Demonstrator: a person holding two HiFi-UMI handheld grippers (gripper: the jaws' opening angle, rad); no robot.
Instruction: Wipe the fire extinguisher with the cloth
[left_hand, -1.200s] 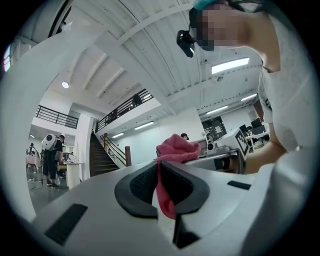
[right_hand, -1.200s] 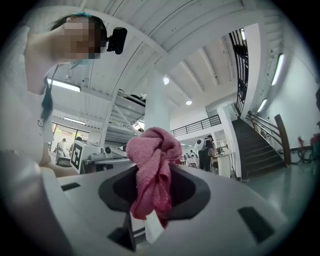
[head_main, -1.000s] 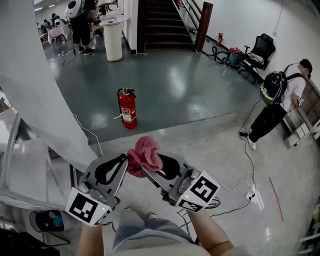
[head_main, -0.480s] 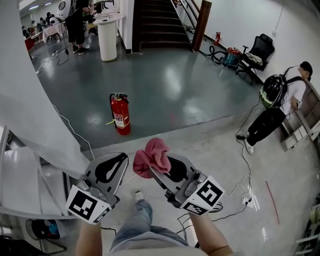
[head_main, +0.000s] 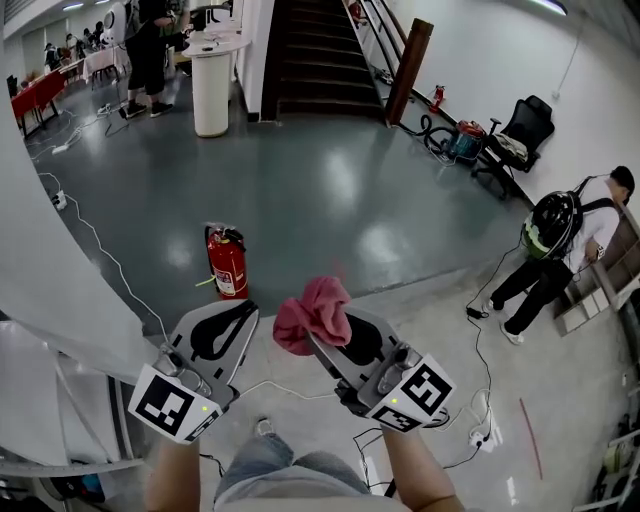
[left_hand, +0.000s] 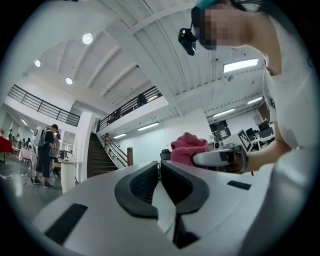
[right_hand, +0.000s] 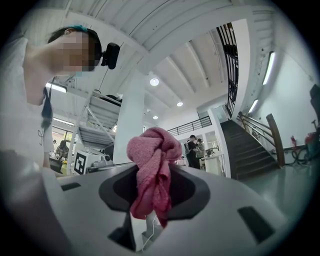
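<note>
Head view: the red fire extinguisher (head_main: 228, 262) stands upright on the dark floor, at eleven o'clock from both grippers and well apart. Left gripper (left_hand: 159, 170) has its jaws pressed together on nothing. Right gripper (right_hand: 150, 187), at its three o'clock, is clamped on the bunched pink cloth (right_hand: 154, 150).

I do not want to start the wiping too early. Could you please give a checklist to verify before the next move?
1. The cloth is gripped: ok, pinched between the jaws of the right gripper.
2. The left gripper is free: ok, jaws together on nothing.
3. The fire extinguisher is upright: ok, it stands on the floor.
4. It is within reach: not ok, it is ahead, apart from both grippers.
5. Dirty spots are located: cannot tell, it shows too small.
</note>
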